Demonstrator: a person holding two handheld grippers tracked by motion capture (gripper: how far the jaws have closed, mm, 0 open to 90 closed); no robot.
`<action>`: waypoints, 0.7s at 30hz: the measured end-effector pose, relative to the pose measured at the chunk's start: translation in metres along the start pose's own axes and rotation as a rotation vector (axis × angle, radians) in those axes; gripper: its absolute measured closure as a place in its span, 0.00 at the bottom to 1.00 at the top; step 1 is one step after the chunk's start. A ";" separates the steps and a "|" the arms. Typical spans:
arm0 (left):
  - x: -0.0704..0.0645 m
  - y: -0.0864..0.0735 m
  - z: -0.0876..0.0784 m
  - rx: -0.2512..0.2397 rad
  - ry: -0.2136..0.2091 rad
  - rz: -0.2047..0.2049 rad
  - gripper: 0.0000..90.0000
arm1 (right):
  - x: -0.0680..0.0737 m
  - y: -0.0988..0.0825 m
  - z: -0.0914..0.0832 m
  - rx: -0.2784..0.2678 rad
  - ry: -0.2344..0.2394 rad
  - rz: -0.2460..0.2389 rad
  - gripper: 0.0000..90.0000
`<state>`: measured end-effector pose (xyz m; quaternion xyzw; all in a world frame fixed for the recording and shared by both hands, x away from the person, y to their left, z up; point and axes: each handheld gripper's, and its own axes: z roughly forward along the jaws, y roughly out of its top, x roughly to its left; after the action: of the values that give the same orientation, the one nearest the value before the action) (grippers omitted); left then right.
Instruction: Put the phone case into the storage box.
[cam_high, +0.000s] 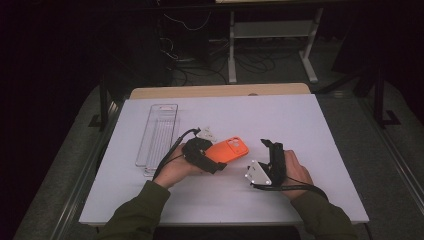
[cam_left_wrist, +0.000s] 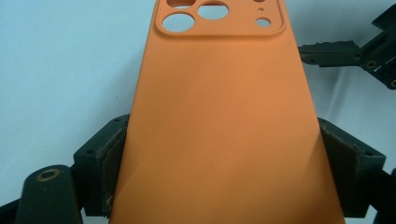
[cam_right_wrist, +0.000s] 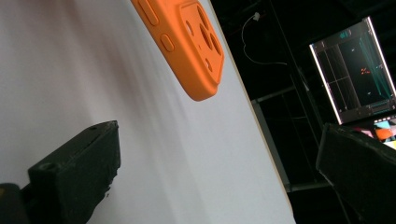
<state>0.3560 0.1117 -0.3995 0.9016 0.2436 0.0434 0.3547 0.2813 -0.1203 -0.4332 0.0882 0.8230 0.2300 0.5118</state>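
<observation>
- Nearest the high camera, the person's sleeves cross the bench's (cam_high: 150, 210) front edge.
- Bare bench lies beyond and right of the case (cam_high: 229, 149); a clear tray (cam_high: 159, 134) sits near the left edge.
- Left gripper (cam_high: 212, 162): jaws clenched on the orange case's sides, mid-bench.
- Right gripper (cam_high: 270, 145): jaws released wide, holding nothing, just right of the case.

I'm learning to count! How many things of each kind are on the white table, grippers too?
Orange phone case: 1
Clear plastic tray: 1
Grippers: 2, the left gripper and the right gripper
Total: 4
</observation>
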 end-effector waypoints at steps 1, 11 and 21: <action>0.000 0.000 0.000 -0.001 0.001 0.002 0.17 | 0.000 0.000 0.000 -0.004 -0.008 -0.007 0.00; -0.001 0.000 0.001 -0.016 0.001 -0.015 0.17 | 0.006 0.006 -0.001 -0.028 -0.052 -0.105 0.00; 0.002 0.000 -0.002 0.015 0.002 0.022 0.17 | 0.010 0.010 -0.003 -0.047 -0.093 -0.195 0.00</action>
<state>0.3573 0.1138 -0.3980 0.9068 0.2343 0.0465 0.3474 0.2729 -0.1090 -0.4352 0.0064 0.7976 0.1940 0.5711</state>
